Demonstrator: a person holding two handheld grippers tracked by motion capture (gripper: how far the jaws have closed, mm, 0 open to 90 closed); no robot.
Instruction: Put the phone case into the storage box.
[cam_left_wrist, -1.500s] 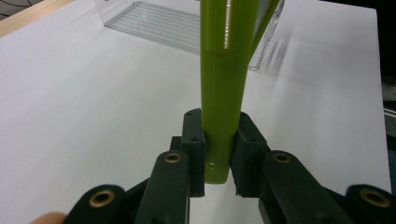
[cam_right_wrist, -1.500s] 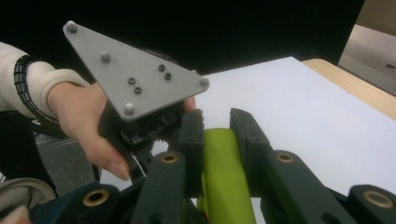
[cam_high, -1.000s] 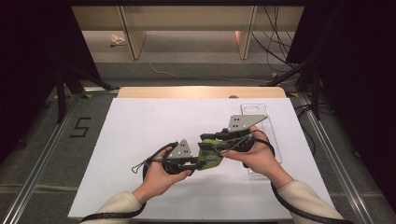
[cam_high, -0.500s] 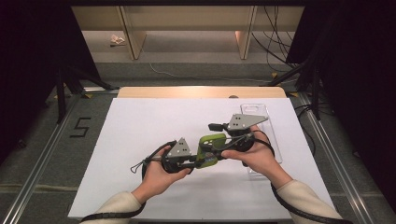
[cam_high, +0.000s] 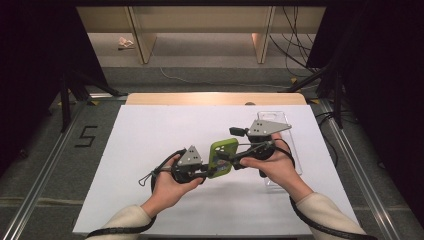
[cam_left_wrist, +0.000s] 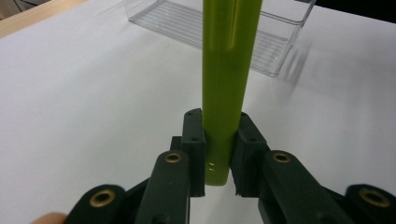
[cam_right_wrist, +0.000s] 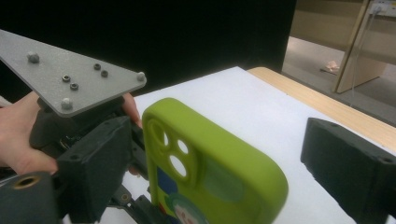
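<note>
A lime-green phone case (cam_high: 223, 157) is held on edge above the white table sheet (cam_high: 140, 150). My left gripper (cam_high: 211, 169) is shut on its lower end; in the left gripper view both pads (cam_left_wrist: 195, 140) press the case's narrow edge (cam_left_wrist: 229, 56). My right gripper (cam_high: 236, 148) has just been opening its jaws. They stand wide on either side of the case (cam_right_wrist: 210, 172), which shows its camera cut-outs, and the pads (cam_right_wrist: 343, 161) are clear of it. The hand on the left gripper (cam_right_wrist: 70, 140) is seen just behind the case.
A clear plastic tray (cam_high: 296, 150) lies on the sheet under my right hand, also seen as a clear tray (cam_left_wrist: 280, 28) beyond the case. A wooden table edge (cam_high: 200, 98) runs along the far side. Shelving legs and cables stand on the floor beyond.
The right gripper's jaws have spread apart from around the phone case, one finger swinging out toward the far side. The left gripper and the case stayed put.
</note>
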